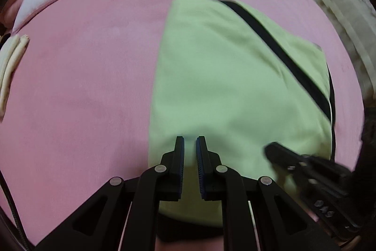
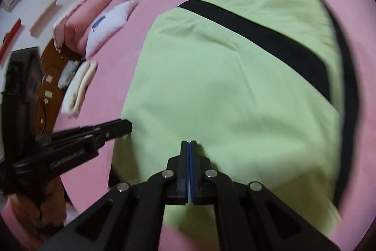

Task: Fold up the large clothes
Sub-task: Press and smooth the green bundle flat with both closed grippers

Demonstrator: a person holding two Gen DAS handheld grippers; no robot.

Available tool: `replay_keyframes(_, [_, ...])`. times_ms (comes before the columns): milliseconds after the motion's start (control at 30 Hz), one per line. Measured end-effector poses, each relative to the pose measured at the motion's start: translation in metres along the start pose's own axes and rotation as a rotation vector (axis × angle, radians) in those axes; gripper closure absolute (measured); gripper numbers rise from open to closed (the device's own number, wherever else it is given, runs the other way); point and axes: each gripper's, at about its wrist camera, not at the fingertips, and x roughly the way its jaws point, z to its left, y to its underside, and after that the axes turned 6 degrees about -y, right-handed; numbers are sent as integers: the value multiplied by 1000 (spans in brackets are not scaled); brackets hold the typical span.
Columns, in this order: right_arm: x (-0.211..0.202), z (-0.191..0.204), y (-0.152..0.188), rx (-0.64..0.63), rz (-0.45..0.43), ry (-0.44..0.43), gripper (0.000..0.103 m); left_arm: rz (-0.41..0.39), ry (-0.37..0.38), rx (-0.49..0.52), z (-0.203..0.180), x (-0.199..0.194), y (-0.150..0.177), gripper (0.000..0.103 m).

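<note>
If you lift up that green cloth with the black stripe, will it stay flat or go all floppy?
Probably floppy: the green garment lies soft and creased on the pink bed cover, so it should droop from wherever it is held. It looks thin, so likely light. Its folded layers may slide apart when lifted.

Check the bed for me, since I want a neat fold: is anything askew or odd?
Nothing is spilled or damaged. The green garment lies mostly flat on the pink bedspread, but its black stripe runs diagonally, with light creases beside it, so the fold looks slightly askew.
</note>
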Motion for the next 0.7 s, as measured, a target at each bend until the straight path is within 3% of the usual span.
replay_keyframes(167, [16,-17,-42,85,-122,-75,103,-19,24,-26,-7,21,-39,94])
replay_keyframes(267, [28,-30,-68,62,-159,-1,103,-53,27,-17,-17,35,-64,94])
replay_keyframes(467, [21,-67,-101,13,-208,50,103,-85,-32,37,-48,54,-97,94])
replay_keyframes(533, [9,-82,-108,44,-257,103,103,-88,-35,50,-52,56,-99,94])
replay_keyframes(600, [7,-95,-114,98,-262,72,103,-87,-31,30,-53,56,-101,94])
replay_keyframes(633, [-1,-101,-111,114,-296,175,103,-83,-18,16,-48,57,-102,94])
replay_keyframes(700, [-16,-115,-105,162,-346,214,103,-79,2,-6,-45,58,-111,94])
